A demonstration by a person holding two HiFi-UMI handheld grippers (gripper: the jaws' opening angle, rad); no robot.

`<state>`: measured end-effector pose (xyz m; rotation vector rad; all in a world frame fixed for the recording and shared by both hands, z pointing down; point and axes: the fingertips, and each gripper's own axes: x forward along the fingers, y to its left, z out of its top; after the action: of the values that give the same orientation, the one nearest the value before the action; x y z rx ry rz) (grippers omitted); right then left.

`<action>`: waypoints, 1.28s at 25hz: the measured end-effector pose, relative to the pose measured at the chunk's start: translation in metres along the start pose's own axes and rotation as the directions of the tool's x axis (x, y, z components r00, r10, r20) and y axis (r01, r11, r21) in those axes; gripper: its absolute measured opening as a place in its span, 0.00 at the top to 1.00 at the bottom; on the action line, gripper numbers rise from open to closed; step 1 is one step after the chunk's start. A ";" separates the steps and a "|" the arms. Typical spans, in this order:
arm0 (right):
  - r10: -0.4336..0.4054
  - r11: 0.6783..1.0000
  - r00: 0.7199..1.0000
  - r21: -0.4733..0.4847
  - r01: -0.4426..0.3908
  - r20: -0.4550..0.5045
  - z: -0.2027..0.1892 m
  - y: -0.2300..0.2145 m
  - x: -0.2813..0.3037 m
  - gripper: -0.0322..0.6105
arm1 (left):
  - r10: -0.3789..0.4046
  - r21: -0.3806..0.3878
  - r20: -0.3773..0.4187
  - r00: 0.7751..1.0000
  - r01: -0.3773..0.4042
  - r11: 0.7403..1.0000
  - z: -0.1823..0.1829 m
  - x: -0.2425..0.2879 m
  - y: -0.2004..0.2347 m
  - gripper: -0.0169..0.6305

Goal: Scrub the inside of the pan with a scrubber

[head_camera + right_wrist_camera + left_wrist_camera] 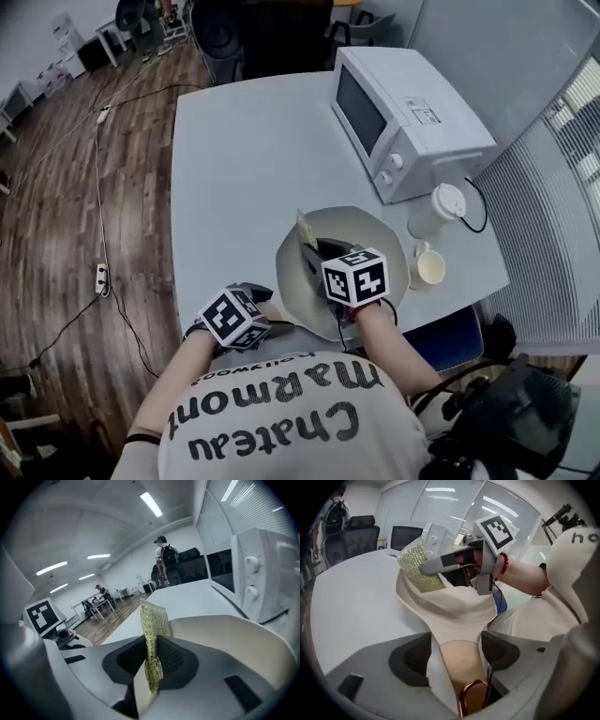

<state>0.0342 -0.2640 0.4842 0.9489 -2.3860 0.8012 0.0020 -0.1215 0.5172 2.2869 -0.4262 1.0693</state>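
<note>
Cream pan point(370, 230), glittery mesh scrubber point(153, 620).
The right gripper point(151, 663) pinches it; left gripper point(455, 654) gapes, seemingly loose, around pan handle point(460, 667).

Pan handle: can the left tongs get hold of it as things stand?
Likely yes. The left tongs stand open with the pan handle between their pads, nothing else in the gap; the right tongs, shut on the scrubber, hover farther up over the pan.

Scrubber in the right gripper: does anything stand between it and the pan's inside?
Nothing visible does. The yellow-green mesh scrubber, clamped in the right gripper, hangs over the cream round pan, whose inside lies open.
</note>
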 end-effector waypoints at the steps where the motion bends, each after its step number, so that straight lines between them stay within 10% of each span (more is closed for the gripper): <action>1: 0.037 0.999 0.999 -0.028 -0.037 -0.010 -0.002 0.007 0.010 0.85 | 0.001 -0.013 -0.002 1.000 -0.001 1.000 -0.001 -0.001 0.001 0.44; 6: 0.232 0.953 0.967 -0.173 -0.248 -0.108 -0.015 0.041 0.036 0.82 | -0.004 -0.034 -0.029 1.000 0.003 0.999 -0.004 0.004 0.000 0.42; 16: 0.494 0.869 0.862 0.048 -0.492 -0.113 -0.019 0.068 0.042 0.82 | -0.071 -0.093 -0.032 0.997 0.068 0.993 -0.003 0.015 -0.014 0.48; 21: 0.609 0.792 0.764 0.112 -0.600 -0.212 -0.037 0.083 0.032 0.82 | -0.061 -0.094 -0.085 0.995 0.053 0.994 -0.008 0.013 -0.009 0.53; 27: 0.431 0.900 0.895 -0.016 -0.436 -0.119 -0.029 0.066 0.059 0.82 | -0.046 -0.067 -0.132 0.990 0.037 0.997 -0.013 0.012 -0.011 0.51; 32: 0.337 0.940 0.940 0.073 -0.333 -0.048 -0.019 0.040 0.077 0.82 | -0.042 -0.060 -0.130 0.991 0.034 0.998 -0.013 0.014 -0.012 0.50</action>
<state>-0.0418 -0.2634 0.5291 0.5350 -2.5167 1.0194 0.0093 -0.1044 0.5307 2.1513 -0.3547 1.1655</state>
